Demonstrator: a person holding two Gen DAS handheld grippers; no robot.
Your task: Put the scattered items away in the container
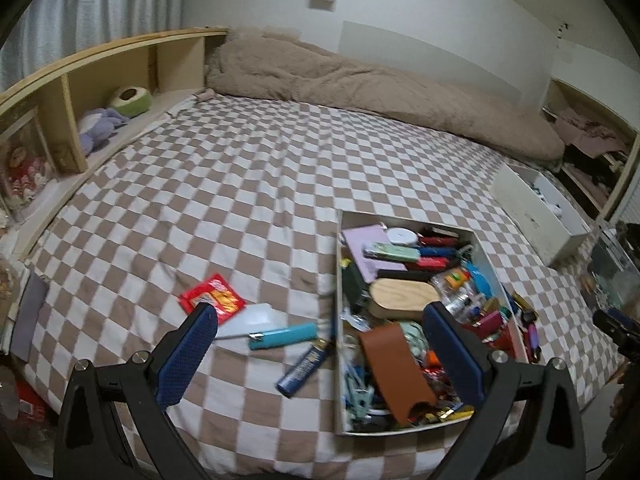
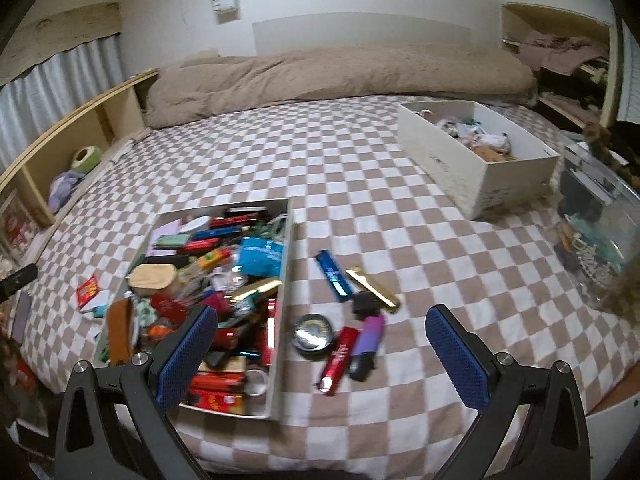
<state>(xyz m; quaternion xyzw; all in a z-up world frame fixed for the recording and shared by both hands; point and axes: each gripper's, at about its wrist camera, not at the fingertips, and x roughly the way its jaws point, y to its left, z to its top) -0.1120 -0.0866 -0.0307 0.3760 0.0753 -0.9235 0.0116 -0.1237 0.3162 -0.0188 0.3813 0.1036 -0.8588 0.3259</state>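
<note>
I am working over a bed (image 1: pixel 240 184) covered in a soft brown-and-white checked quilt, and the job looks well along but not finished. The container (image 2: pixel 280 320), a shallow white rectangular box with thin stiff walls, lies near the bed's front edge and is already heaped with small things: glossy red and blue lighters, a smooth oval wooden lid, a tan leather sleeve, crinkled wrappers. Several items are still loose on the quilt. On the box's left side lie a shiny red packet (image 1: pixel 212 298), a teal lighter (image 1: pixel 282 337), a dark blue tube (image 1: pixel 306 368) just beside the wall, and a pale flat plastic piece. On its right side lie a blue lighter (image 2: pixel 334 276), a gold bar (image 2: pixel 374 290), a round dark tin (image 2: pixel 312 332) with a reflective lid, a red metallic tube (image 2: pixel 339 356), and a purple vape (image 2: pixel 366 344) touching it. My left gripper (image 1: pixel 320 352) is spread wide and holds nothing, hovering above the teal lighter and the box's left wall. My right gripper (image 2: pixel 320 344) is also spread wide and empty, hanging above the tin and red tube. Its fingers carry dimpled blue rubber pads (image 2: pixel 456 356). A second white box (image 2: pixel 480 184) sits well apart.
</note>
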